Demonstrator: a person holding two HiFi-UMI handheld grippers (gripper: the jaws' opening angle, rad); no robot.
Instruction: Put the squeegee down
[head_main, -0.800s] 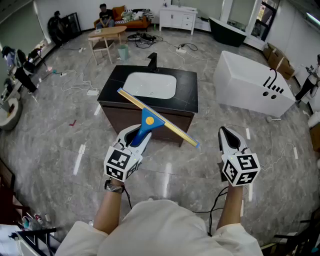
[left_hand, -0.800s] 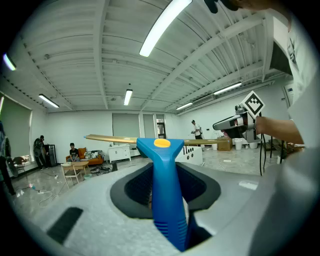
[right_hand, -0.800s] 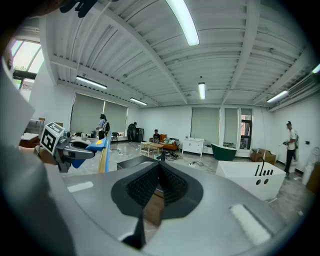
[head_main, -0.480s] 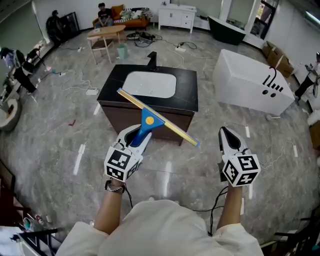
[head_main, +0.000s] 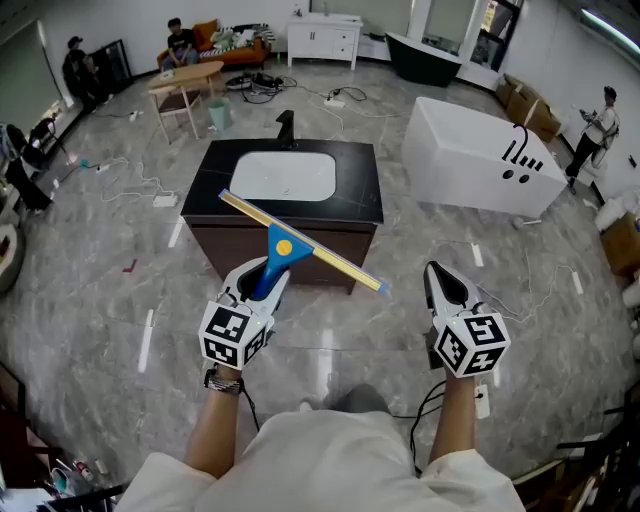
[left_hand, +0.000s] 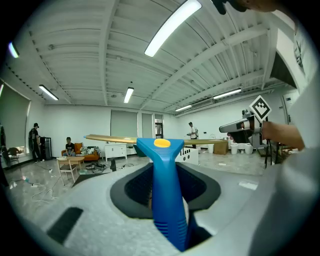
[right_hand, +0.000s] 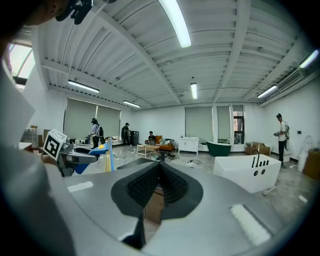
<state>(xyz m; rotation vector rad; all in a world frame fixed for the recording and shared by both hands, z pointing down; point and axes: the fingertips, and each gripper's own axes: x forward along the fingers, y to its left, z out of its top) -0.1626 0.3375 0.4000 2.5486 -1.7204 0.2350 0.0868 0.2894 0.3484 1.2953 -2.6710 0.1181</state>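
The squeegee (head_main: 276, 252) has a blue handle and a long yellow blade (head_main: 330, 262). My left gripper (head_main: 262, 278) is shut on that handle and holds it in the air, in front of a dark sink cabinet (head_main: 365, 195). In the left gripper view the blue handle (left_hand: 165, 190) rises between the jaws, and the blade (left_hand: 112, 139) lies level across the top. To the right, my right gripper (head_main: 437, 272) is shut with nothing in it; its jaws meet at the tip (right_hand: 160, 164). The right gripper view shows the squeegee (right_hand: 106, 154) at the left.
The cabinet has a black top with a white basin (head_main: 283, 176) and a black faucet (head_main: 286, 128). A white bathtub (head_main: 480, 155) stands at the right. Cables lie on the grey marble floor (head_main: 90, 280). Several people are at the back and at the right edge.
The head view has shifted, so the cabinet and both grippers sit slightly lower and to the left. The left gripper still holds the squeegee the same way. The right gripper stays shut.
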